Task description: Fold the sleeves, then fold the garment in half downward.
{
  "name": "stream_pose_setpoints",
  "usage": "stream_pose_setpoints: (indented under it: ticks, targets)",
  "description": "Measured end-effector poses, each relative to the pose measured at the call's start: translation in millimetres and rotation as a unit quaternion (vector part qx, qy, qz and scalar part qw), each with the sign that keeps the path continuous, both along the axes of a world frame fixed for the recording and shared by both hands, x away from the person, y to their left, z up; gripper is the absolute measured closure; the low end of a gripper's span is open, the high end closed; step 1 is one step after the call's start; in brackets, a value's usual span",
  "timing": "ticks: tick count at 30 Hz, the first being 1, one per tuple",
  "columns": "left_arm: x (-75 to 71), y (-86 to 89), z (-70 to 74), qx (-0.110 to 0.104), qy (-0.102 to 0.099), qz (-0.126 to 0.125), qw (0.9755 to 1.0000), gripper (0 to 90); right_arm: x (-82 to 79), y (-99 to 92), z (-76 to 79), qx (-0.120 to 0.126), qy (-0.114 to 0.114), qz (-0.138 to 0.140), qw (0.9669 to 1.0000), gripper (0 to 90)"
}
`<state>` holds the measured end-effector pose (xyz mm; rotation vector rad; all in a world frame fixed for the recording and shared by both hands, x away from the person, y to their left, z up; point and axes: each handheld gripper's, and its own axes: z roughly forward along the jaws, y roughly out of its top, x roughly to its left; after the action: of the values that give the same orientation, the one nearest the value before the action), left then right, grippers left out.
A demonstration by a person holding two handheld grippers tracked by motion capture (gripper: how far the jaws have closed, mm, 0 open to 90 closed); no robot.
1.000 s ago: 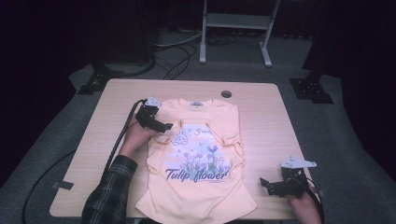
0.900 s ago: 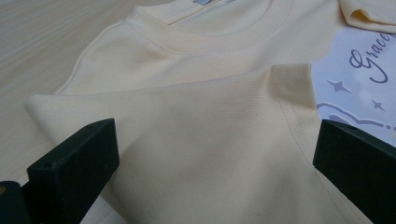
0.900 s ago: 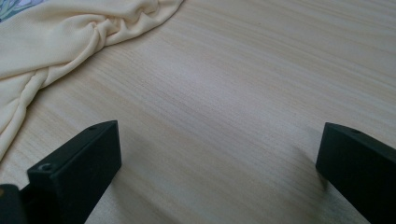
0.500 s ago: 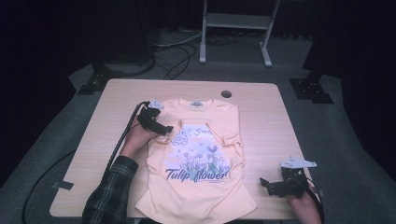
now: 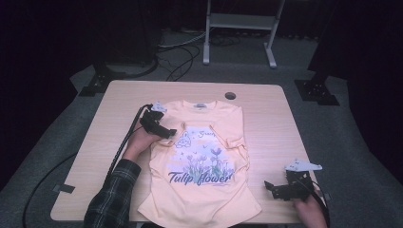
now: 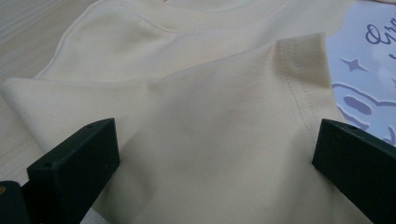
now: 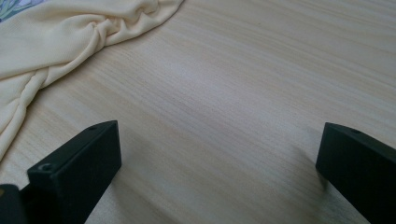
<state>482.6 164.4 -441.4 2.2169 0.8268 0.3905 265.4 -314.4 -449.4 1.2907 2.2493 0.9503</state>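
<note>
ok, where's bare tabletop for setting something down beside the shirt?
The table is bare in a wide strip right of the T-shirt, from the cable hole down to the right gripper, and in another strip along the left edge. The middle is crowded: the shirt covers it, with the left gripper over the folded sleeve.

A pale yellow T-shirt [image 5: 199, 161] lies face up on the table, its collar at the far side. Its chest carries a flower print with the words "Tulip flower". Both sleeves are folded inward over the body.
</note>
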Motion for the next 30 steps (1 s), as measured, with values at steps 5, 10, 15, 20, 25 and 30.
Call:
stream_pose_setpoints:
  ticks: [5,10,15,20,25,30]
  targets:
    - [0.0,0.3,-0.2,0.0,-0.001,-0.001,1.0,0.0,0.0,0.0,0.1,0.0,0.0,0.0,1.0,0.0]
    - [-0.2,0.2,-0.3,0.001,-0.002,-0.001,1.0,0.0,-0.5,0.0,0.6,-0.006,-0.009,0.004,0.9999,0.0]
    - [-0.2,0.2,-0.4,0.0,-0.002,0.0,1.0,0.0,-0.9,0.1,6.2,-0.008,-0.021,0.006,0.9997,0.0]
    - [-0.2,0.2,-0.4,0.0,-0.001,0.0,1.0,0.0,1.1,0.1,13.3,0.002,-0.028,0.006,0.9996,0.0]
    - [-0.2,0.1,-0.4,-0.001,-0.001,0.0,1.0,0.0,5.1,1.9,22.9,0.018,-0.035,0.01,0.9992,0.0]
    - [-0.2,0.1,-0.4,-0.001,-0.001,0.001,1.0,0.0,11.1,4.8,30.2,0.027,-0.038,0.017,0.9988,0.0]
